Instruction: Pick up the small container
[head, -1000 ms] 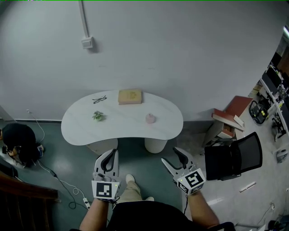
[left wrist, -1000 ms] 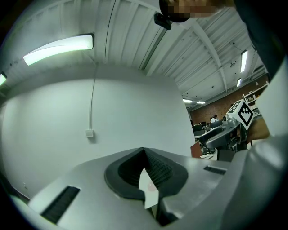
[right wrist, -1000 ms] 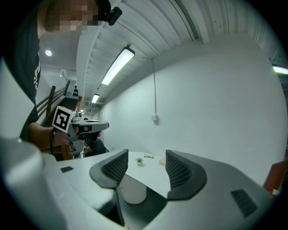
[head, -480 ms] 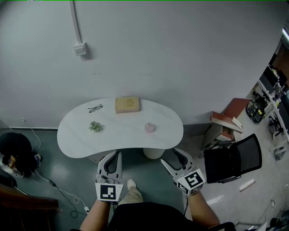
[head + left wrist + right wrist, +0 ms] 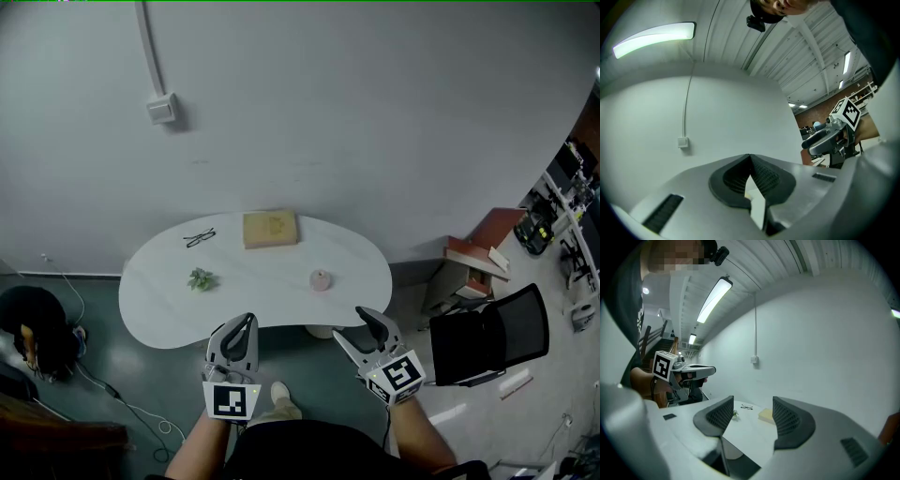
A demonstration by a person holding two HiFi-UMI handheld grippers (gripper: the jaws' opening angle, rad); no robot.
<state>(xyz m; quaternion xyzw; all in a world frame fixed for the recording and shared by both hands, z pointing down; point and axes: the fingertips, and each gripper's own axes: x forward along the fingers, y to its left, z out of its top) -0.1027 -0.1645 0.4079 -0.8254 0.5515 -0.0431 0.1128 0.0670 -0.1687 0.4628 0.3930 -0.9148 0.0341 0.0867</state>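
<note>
The small container point(image 5: 321, 279) is a pink, rounded little pot. It stands on the white surface point(image 5: 159, 291), right of the middle and near the front edge. It is well apart from the small plant point(image 5: 201, 278), the tan book point(image 5: 270, 229) and the glasses point(image 5: 199, 238).

My right gripper point(image 5: 354, 326) hangs short of the surface edge, nearer the pot than the other one. Its jaws are spread wide and nothing sits between them. My left gripper point(image 5: 246, 322) has its tips pressed together and holds nothing.

I judge the pot to be light and stiff, probably smooth-sided, so it could slide or tip if one pad nudges it before the other. It is too small in these views to tell whether it has a lid, or whether it is glass or ceramic, so I would treat it as breakable.

The best hold looks to be across its widest part, low on the body, with the pads on opposite sides and a gentle squeeze. Nothing crowds it, so there is room on both sides for my open jaws.
</note>
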